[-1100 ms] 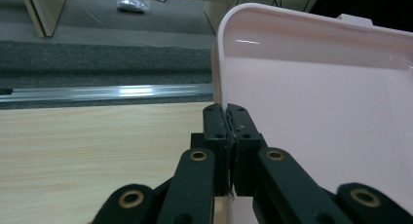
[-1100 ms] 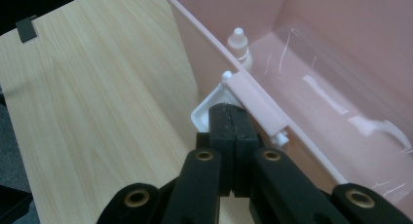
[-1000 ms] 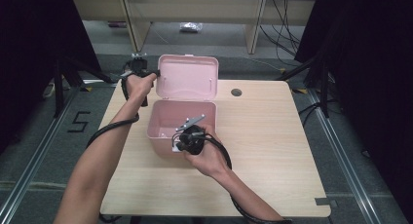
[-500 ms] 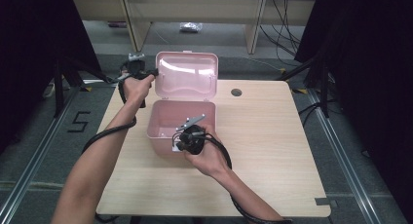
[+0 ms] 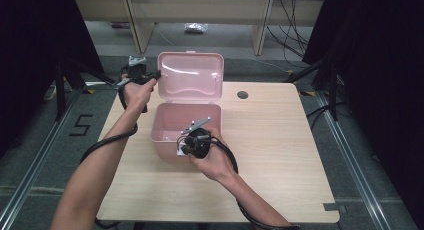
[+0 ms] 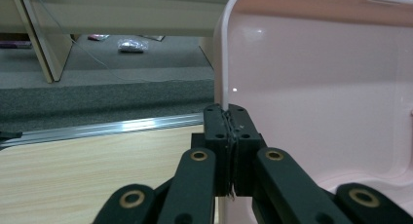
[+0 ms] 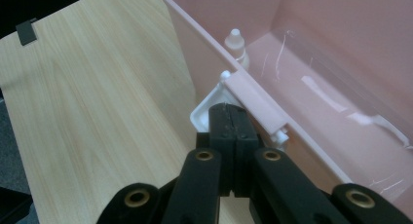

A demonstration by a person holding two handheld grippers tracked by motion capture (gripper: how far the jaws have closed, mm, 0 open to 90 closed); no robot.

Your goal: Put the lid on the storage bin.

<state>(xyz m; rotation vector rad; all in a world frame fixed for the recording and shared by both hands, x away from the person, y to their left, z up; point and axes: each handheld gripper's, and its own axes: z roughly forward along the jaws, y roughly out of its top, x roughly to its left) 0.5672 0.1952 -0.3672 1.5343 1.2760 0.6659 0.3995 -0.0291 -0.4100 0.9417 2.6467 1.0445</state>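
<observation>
Lid (image 5: 190,82) upright behind box (image 5: 165,140); bottle (image 7: 236,48) inside.

table (image 5: 280,155): light wood | grommet hole (image 5: 242,95): near far edge | black tape (image 5: 332,207): near corner

Left forearm extended from the lower left toward the far left edge of the table; left hand (image 5: 134,92) raised, wrapped round the left gripper (image 5: 156,76), jaws closed and pointing to the right. Right forearm entering from the near edge, angled up and leftward; right hand (image 5: 212,157) gripping the right gripper (image 5: 179,151) near the table's middle, jaws pressed together, pointing left and down.
</observation>
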